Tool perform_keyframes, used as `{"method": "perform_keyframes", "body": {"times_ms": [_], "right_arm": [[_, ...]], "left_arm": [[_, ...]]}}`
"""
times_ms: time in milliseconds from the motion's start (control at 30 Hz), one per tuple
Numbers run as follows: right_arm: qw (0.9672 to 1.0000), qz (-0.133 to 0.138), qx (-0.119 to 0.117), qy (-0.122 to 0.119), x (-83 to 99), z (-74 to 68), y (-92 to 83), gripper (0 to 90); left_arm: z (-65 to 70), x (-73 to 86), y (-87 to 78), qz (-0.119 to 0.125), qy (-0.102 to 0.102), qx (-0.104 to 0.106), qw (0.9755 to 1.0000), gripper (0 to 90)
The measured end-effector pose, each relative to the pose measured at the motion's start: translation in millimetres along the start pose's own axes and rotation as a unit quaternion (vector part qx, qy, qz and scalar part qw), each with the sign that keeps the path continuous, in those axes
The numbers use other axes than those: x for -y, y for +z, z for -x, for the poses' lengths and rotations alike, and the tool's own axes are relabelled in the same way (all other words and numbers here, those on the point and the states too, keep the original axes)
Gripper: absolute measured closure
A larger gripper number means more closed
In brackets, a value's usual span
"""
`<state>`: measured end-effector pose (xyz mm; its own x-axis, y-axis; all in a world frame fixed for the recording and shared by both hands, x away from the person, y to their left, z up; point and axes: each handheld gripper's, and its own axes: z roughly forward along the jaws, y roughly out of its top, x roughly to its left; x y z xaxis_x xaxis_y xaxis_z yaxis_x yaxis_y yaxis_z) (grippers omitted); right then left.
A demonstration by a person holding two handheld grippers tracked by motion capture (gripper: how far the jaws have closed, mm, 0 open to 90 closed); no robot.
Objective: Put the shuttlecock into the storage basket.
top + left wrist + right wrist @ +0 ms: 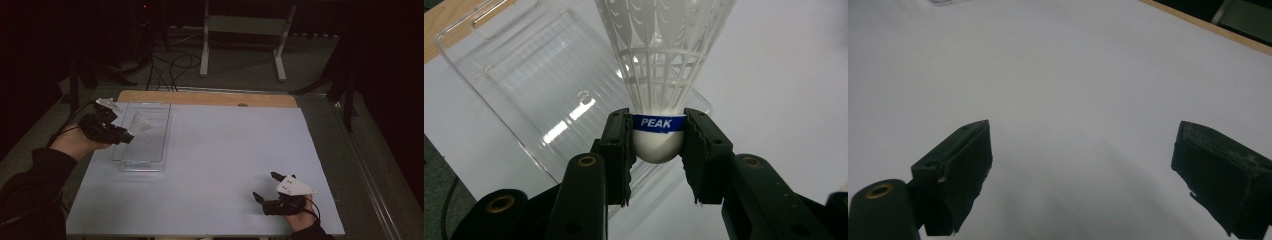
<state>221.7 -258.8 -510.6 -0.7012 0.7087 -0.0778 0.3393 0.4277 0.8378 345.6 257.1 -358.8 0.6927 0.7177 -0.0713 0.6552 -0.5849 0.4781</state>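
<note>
- High view: my left gripper (131, 134) sits at the left side of the white table (215, 165), over the clear plastic tray (150, 150). Its jaws are clamped on a white shuttlecock (138, 123), whose skirt points up and away over the tray's left half.
- High view: the tray lies lengthwise near the table's left edge, its far end close to the wooden strip (207, 98) along the back. The shuttlecock is above the tray — I cannot tell from here whether it touches the tray.
- High view: my right gripper (265, 187) rests low at the near right corner of the table, well apart from the tray, jaws spread with nothing between them. The grey three-cornered plate (295, 185) on top faces the camera.
- Left gripper view: both black pads press on the rounded white cork of the shuttlecock (659, 125) from either side, just under its blue band reading "PEAK". The ribbed skirt rises upright out of the top of the frame.
- Left gripper view: the tray (539, 85) lies behind and below the shuttlecock, running toward the upper left, a handle slot at its far end.
- Right gripper view: the right gripper (1082, 175) has its jaws wide apart over bare white table (1063, 75) — nothing gripped.
</note>
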Motion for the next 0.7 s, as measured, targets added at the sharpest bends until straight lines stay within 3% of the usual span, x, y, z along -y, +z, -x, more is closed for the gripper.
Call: {"method": "perform_keyframes", "body": {"times_ms": [400,700], "right_arm": [[1.0000,-0.004,-0.002,0.001,0.3,-0.3,0.9,9.2],[1.0000,-0.004,-0.003,0.000,0.6,0.0,1.0,9.1]], "left_arm": [[-11.0,14.8,19.6,0.018,-0.020,-0.008,0.9996,66.2],[-19.8,22.6,38.2,0.008,-0.025,-0.005,0.9996,66.3]]}}
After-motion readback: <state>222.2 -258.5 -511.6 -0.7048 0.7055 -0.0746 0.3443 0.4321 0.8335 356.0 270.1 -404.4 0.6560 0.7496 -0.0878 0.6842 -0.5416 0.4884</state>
